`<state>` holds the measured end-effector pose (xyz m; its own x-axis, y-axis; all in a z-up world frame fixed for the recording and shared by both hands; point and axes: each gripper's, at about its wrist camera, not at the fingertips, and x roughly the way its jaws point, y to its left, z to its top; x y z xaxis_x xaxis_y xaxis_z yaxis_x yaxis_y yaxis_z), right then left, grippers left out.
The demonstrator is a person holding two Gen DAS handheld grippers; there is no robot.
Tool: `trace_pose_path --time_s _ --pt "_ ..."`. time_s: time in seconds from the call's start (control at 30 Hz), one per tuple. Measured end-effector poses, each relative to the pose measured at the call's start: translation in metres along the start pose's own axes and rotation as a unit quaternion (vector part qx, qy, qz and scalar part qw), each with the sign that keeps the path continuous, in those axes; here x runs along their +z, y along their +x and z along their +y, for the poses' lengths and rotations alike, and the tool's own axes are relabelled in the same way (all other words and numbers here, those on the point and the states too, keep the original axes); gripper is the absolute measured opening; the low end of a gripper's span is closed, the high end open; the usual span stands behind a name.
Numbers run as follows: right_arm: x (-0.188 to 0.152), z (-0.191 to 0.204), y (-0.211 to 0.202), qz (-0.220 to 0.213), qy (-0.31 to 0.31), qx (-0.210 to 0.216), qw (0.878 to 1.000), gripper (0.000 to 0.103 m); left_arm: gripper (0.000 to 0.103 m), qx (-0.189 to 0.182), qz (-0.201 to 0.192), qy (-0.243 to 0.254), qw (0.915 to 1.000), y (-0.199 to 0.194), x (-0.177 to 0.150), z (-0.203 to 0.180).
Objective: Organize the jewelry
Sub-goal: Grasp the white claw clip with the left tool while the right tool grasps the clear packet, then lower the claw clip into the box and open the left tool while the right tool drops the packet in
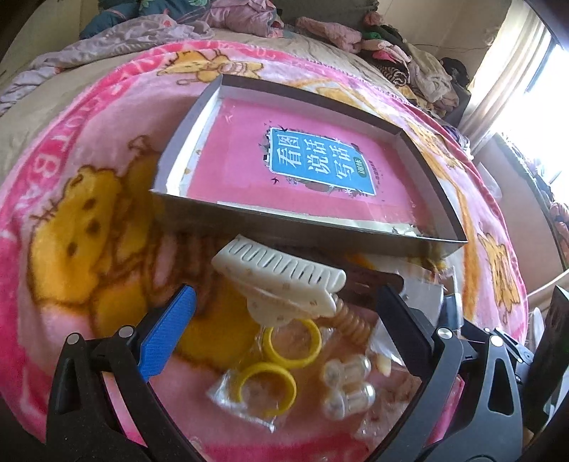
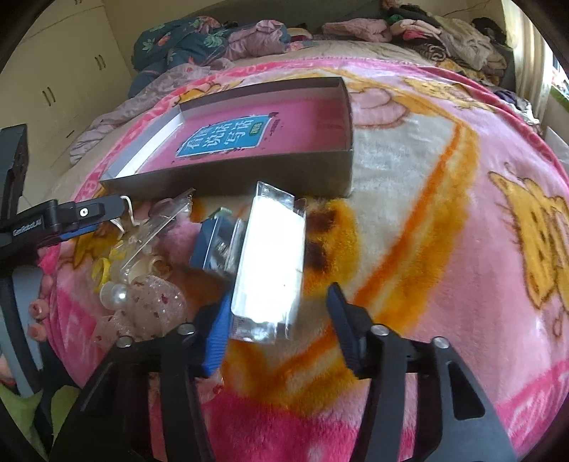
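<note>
A shallow grey box (image 1: 295, 227) (image 2: 249, 174) with a pink book cover inside lies on the pink blanket. In the left wrist view my left gripper (image 1: 284, 298) is open above a white hair claw (image 1: 281, 280), two yellow rings (image 1: 291, 343) in clear wrap, an amber spiral tie (image 1: 352, 325) and pearl clips (image 1: 346, 385). In the right wrist view my right gripper (image 2: 279, 305) is open around the near end of a clear packet (image 2: 272, 259) with a white card. A blue box (image 2: 213, 245) lies beside it. My left gripper also shows at the left of this view (image 2: 89, 216).
A pile of pearl and clear hair pieces (image 2: 142, 295) lies left of the packet. Heaped clothes and bedding (image 2: 409, 32) line the far side of the bed. A window (image 1: 533, 89) is on the right; cupboards (image 2: 60, 85) stand at left.
</note>
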<state>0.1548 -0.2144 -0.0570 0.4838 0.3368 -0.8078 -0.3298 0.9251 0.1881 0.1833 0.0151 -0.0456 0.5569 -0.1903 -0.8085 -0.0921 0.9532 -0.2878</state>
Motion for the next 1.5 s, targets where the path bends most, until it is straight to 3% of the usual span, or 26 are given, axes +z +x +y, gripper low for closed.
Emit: trace_pose_path --time_s 0.13,0.43,0.6,0.87,1.1,1.3,1.5 --pt "0.002 -0.004 0.005 -0.002 -0.006 0.014 1.0 0.02 0.093 -0.008 0.0 -0.003 1.0 0.01 0.005 0.005" --pt "0.004 -0.024 -0.005 -0.023 0.008 0.015 1.0 0.019 0.091 -0.007 0.004 0.006 0.9999 0.027 0.009 0.004" --pt "0.006 -0.032 -0.01 -0.032 0.014 0.008 0.999 0.019 0.071 0.001 0.003 0.002 1.0 0.029 0.011 0.008" --pt "0.015 -0.029 -0.022 -0.049 0.011 0.002 0.999 0.019 0.071 -0.006 0.007 0.014 0.9999 0.018 0.009 0.009" --pt "0.034 -0.011 -0.037 -0.072 -0.014 0.014 0.997 0.019 0.071 -0.018 -0.013 0.02 0.9995 -0.012 0.01 0.008" --pt "0.059 0.002 -0.031 -0.083 -0.026 0.023 0.996 0.019 0.071 -0.02 -0.04 0.031 0.9985 -0.028 0.035 0.005" --pt "0.087 0.008 -0.022 -0.096 -0.04 0.027 0.994 0.019 0.071 -0.001 -0.049 0.039 0.9981 -0.016 0.067 0.006"
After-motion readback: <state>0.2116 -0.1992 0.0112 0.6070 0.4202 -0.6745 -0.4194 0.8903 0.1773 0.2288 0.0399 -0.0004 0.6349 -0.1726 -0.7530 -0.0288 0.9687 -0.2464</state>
